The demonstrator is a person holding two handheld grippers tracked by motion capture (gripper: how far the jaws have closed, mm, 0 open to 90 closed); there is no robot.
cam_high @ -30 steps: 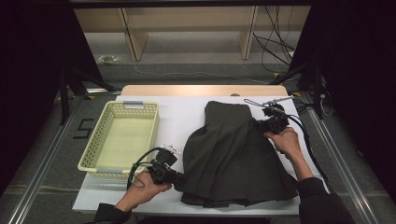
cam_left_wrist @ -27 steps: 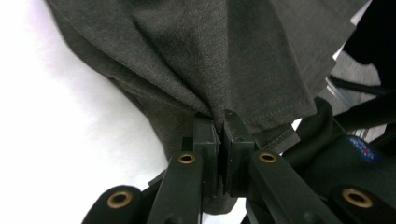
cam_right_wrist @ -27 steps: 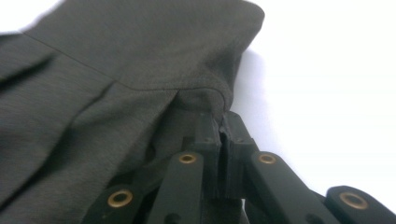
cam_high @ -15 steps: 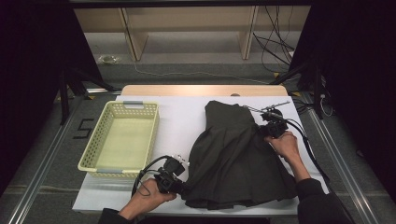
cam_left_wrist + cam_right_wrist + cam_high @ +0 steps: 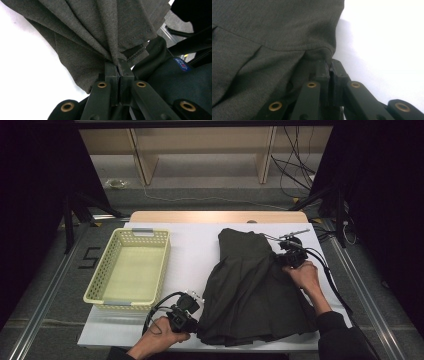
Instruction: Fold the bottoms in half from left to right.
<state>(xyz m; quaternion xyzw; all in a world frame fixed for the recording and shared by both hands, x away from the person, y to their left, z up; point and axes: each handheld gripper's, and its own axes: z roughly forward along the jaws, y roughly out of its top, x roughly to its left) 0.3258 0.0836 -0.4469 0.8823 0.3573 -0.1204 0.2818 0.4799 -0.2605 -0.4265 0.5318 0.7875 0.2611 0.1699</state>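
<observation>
A dark grey pleated skirt [image 5: 250, 285] lies spread on the white table [image 5: 195, 250], waist end far, hem near the front edge. My left gripper [image 5: 192, 320] sits at the skirt's near left hem corner, shut on the cloth. In the left gripper view the jaws meet with gathered folds of the skirt [image 5: 100, 32] pinched between them at my left gripper [image 5: 118, 66]. My right gripper [image 5: 280, 260] is at the skirt's right edge below the waist, shut on the cloth. In the right gripper view, my right gripper [image 5: 329, 65] clamps the skirt's [image 5: 267, 37] edge.
A pale yellow plastic basket [image 5: 131, 270] stands empty on the left of the table. Cables trail from both grippers. A wooden strip [image 5: 220, 216] lines the table's far edge, with dark stands and curtains on both sides. A dark sleeve [image 5: 175, 77] lies behind the skirt's hem.
My left gripper has slid toward the front edge with the hem corner in it, dragging the skirt's near left part. The right gripper has stayed almost still at the right edge.
</observation>
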